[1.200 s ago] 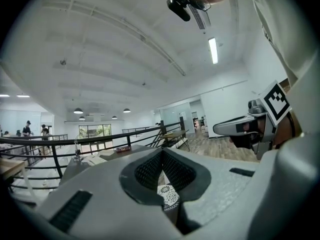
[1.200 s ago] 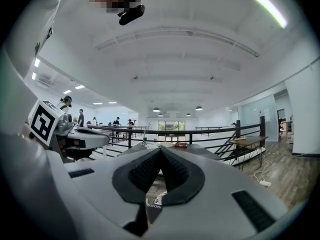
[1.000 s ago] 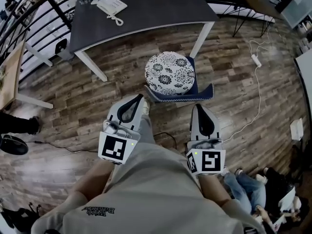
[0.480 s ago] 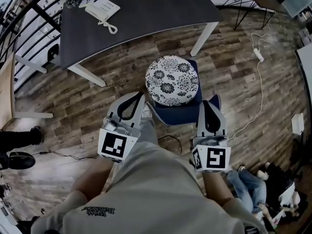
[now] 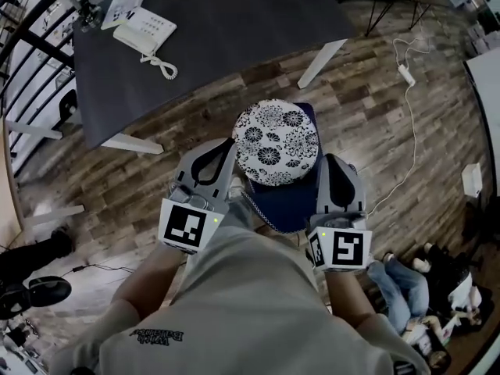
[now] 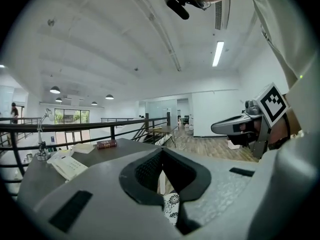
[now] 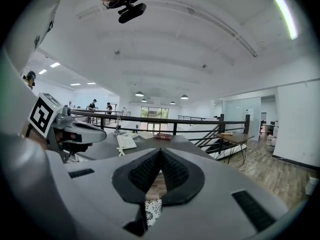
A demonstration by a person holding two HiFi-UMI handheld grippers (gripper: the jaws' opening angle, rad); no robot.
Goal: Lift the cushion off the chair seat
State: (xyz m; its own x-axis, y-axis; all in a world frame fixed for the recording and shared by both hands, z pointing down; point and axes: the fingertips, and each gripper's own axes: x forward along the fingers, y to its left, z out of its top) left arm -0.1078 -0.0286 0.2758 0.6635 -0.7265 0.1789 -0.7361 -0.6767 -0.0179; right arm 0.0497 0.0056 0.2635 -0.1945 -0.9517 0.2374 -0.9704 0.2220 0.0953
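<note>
A round white cushion (image 5: 275, 141) with a black flower print lies on a blue chair seat (image 5: 285, 203) beside the dark table. My left gripper (image 5: 223, 148) is shut and empty, its tip just left of the cushion's edge. My right gripper (image 5: 335, 163) is also shut and empty, its tip close to the cushion's lower right, over the seat. In the left gripper view the cushion (image 6: 171, 207) peeks through below the closed jaws. A patch of the cushion (image 7: 152, 212) shows the same way in the right gripper view.
A dark table (image 5: 226, 22) with white legs stands just beyond the chair, with a white telephone (image 5: 144, 33) on it. A white cable and power strip (image 5: 405, 73) run over the wood floor at right. People sit at lower right (image 5: 406, 291). A railing lies behind the table.
Both grippers have advanced toward the chair. The cushion, earlier well ahead of them, now lies between their tips. Both stay shut.
</note>
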